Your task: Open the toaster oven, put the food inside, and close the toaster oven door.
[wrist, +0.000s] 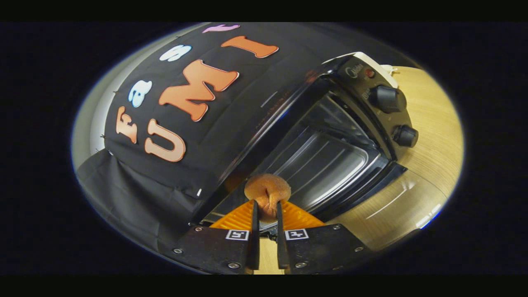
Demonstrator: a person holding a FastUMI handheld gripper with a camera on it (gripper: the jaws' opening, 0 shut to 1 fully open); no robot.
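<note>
Two orange fingers (pixel 284 214) of the gripper (pixel 267 214) pinch a small brown bun (pixel 267 190) at the lower middle of the frame, just before the toaster oven (pixel 330 140). Its door (pixel 371 181) lies open over the wooden counter (pixel 429 136), so the putting-in step seems in hand. Next, the bun must travel forward into the cavity. The oven's long axis runs from lower left to upper right.

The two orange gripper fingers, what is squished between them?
In the gripper view, a round, brown, soft bread roll is pinched between the gripper fingers, before the black toaster oven, whose door hangs open.
</note>
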